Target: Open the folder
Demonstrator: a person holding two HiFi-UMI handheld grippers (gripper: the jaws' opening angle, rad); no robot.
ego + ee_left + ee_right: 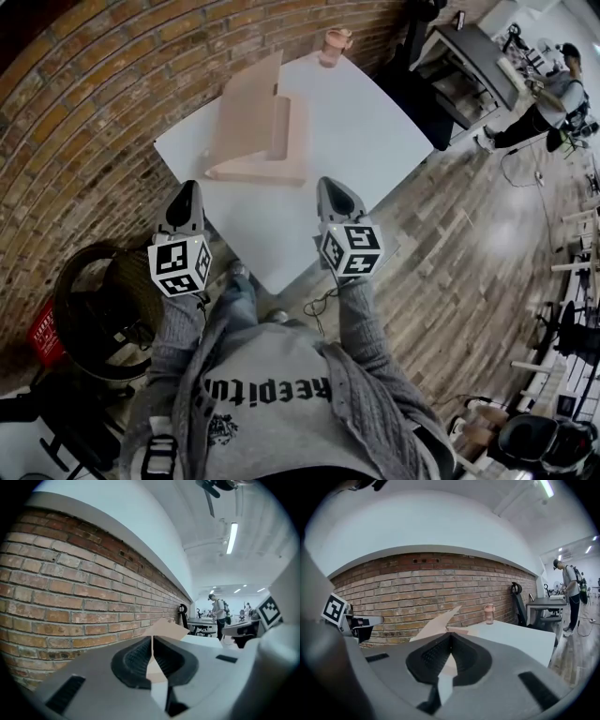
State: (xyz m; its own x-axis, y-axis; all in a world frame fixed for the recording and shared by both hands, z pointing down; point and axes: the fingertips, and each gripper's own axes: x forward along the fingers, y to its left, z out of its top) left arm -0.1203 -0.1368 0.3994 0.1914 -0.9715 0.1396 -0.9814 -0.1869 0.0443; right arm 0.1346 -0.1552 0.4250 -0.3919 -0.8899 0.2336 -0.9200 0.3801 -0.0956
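Note:
A tan folder [253,131] lies open on the white table [375,141], its cover propped up at a slant toward the brick wall. Both grippers hang at the table's near edge, apart from the folder. My left gripper [187,193] is shut with nothing between its jaws; in the left gripper view its jaws [152,641] meet, and the folder's raised cover [167,627] shows beyond them. My right gripper [334,187] is also shut and empty; in the right gripper view its jaws [450,637] meet in front of the folder [438,620].
A pink bottle [335,44] stands at the table's far corner, also seen as the bottle [489,613]. The brick wall [103,103] runs along the left. A black round bin [103,300] sits on the floor at lower left. A person [553,103] stands by desks at far right.

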